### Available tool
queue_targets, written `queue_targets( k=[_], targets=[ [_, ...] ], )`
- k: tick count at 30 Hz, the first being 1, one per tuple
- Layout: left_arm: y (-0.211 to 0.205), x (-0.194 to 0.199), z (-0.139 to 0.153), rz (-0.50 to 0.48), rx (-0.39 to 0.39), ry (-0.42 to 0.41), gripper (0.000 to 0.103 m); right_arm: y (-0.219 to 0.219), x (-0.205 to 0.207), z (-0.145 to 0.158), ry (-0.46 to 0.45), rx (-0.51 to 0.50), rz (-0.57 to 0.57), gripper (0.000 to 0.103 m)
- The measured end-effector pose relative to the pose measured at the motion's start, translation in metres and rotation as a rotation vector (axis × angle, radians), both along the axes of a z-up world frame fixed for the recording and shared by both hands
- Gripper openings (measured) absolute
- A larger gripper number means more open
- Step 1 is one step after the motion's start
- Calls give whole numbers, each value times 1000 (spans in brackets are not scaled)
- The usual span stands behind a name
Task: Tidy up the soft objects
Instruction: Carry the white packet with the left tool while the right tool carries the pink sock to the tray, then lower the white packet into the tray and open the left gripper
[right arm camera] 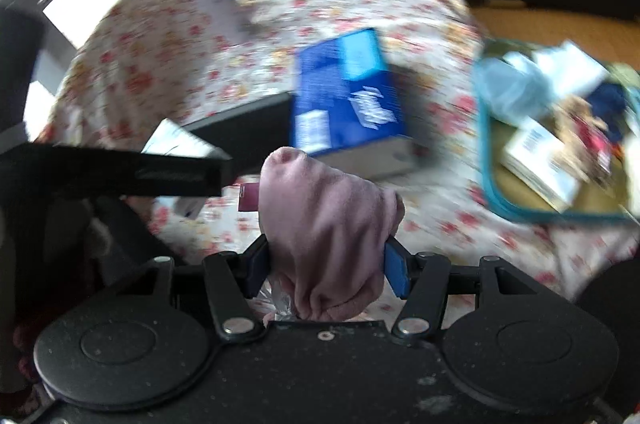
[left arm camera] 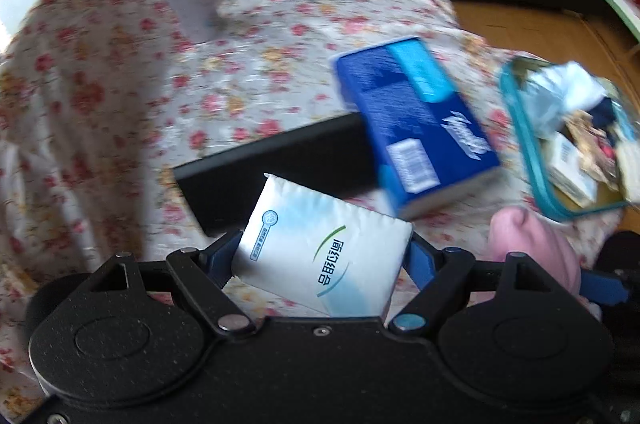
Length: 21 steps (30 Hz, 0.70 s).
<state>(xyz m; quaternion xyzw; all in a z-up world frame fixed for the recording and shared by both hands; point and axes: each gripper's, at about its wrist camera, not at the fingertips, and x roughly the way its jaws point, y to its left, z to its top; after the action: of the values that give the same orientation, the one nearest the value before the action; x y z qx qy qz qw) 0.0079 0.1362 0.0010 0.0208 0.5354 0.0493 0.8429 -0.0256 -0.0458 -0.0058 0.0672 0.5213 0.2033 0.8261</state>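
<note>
Two loads mid-carry. Left gripper [left arm camera: 322, 260] pinches tissue pack [left arm camera: 320, 256]; right gripper [right arm camera: 326, 264] pinches pink cloth [right arm camera: 328, 228]. Bin [right arm camera: 490, 160] at 2 o'clock, near. Next: swing over rim, release inside.

My tissue pack [left arm camera: 320, 256] sits before the flat box [left arm camera: 280, 168]; the carton [left arm camera: 416, 128] lies right of that, and the bin [left arm camera: 520, 144] farther right, apparently on the cloth [left arm camera: 260, 24].
</note>
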Motion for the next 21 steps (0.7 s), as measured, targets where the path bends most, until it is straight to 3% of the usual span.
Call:
queue_targets(
  k=[12,21],
  targets=[
    [-68,2,10,-191,-83,-10,78,-105,10,5,-29,-69,-317,58],
    [-107,30,20,-277,-145,-21,78,-149,29,15,-75,-109,-450,58]
  ],
)
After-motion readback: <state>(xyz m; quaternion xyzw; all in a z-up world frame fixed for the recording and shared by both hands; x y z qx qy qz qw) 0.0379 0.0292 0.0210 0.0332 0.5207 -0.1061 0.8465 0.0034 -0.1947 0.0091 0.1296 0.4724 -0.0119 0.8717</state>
